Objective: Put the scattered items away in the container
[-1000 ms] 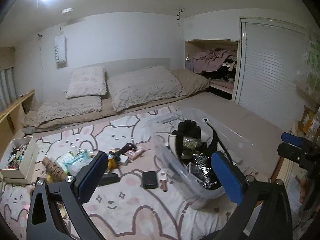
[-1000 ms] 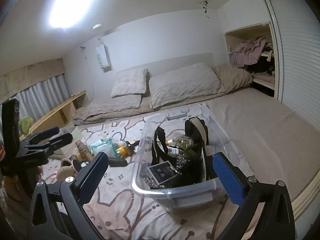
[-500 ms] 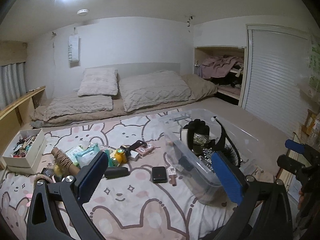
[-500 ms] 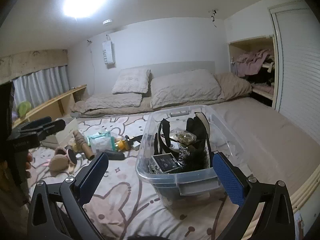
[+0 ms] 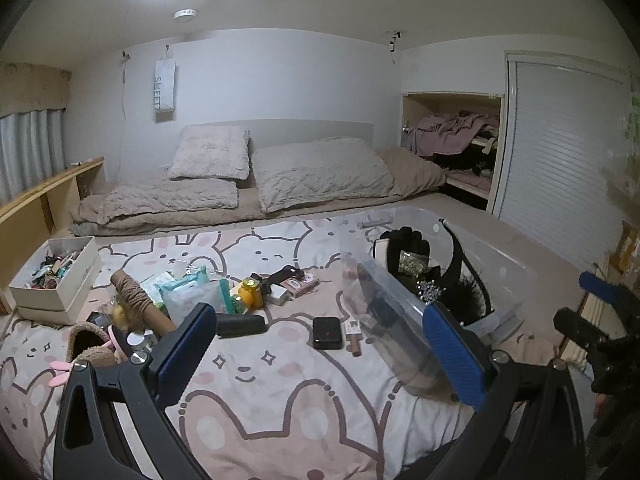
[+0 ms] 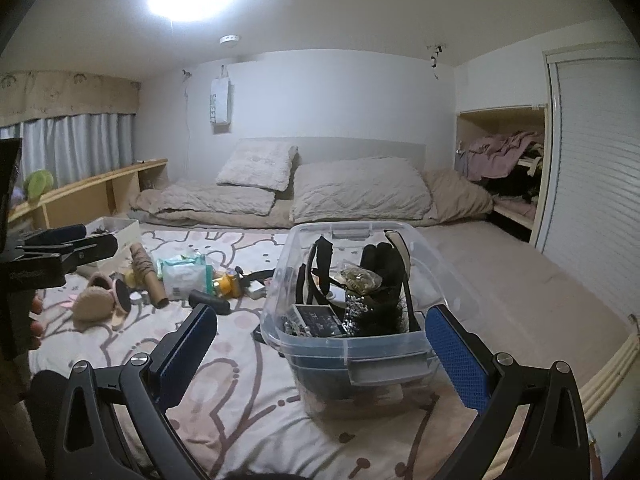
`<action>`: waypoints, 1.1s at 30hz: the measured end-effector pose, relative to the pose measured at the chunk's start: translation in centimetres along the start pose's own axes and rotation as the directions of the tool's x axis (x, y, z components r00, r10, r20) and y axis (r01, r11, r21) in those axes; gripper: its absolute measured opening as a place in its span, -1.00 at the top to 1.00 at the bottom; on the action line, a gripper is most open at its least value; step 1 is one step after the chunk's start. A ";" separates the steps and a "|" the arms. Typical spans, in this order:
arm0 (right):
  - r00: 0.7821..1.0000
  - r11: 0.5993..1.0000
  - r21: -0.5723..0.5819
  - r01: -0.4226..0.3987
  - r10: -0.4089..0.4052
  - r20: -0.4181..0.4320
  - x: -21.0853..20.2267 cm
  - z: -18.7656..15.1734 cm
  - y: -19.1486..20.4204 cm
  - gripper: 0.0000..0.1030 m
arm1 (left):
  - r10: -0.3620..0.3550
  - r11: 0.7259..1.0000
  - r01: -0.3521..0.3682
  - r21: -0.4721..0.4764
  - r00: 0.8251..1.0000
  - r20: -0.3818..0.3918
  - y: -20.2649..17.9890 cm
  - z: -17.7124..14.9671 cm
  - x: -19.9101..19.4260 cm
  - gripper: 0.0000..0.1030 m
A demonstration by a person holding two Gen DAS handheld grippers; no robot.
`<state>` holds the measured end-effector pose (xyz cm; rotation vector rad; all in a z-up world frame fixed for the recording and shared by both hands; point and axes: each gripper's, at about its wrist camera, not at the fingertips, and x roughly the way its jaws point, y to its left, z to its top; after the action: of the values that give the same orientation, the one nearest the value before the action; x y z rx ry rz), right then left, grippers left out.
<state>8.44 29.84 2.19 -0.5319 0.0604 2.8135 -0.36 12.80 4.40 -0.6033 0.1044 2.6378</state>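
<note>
Pink bunny-print bedding (image 5: 248, 376) carried everything: the clear plastic container (image 6: 352, 344), already holding dark items, sat to the right, with the scattered items (image 5: 192, 300) left of it around a black case (image 5: 240, 325). Both the left gripper (image 5: 320, 356) and right gripper (image 6: 322, 354) hung wide apart, released, gripping and touching nothing. Compared with a second earlier, both views had pulled back and levelled.

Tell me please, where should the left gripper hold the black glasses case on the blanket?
Probably across the middle of the black glasses case, coming from above. It lies flat with its long side across the view, so open fingers can close over its narrow width.
</note>
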 end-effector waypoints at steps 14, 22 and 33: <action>0.999 1.000 0.007 0.018 -0.018 -0.031 0.4 -1.5 0.2 -1.00 | 0.024 0.999 -0.023 0.046 0.999 -0.024 -0.4 -3.0 -0.5 -1.00; 0.999 1.000 0.002 0.026 -0.025 -0.043 0.5 -2.0 0.5 -1.00 | 0.026 0.998 -0.024 0.052 0.999 -0.033 -0.8 -4.0 -0.4 -1.00; 0.998 0.999 -0.007 0.034 -0.034 -0.054 0.5 -2.2 0.7 -1.00 | 0.015 0.999 -0.013 0.036 0.999 -0.052 -0.8 -4.6 0.0 -1.00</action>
<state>8.57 29.11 -0.04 -0.6043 0.0536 2.7674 1.88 12.77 0.24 -0.6617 0.1718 2.6286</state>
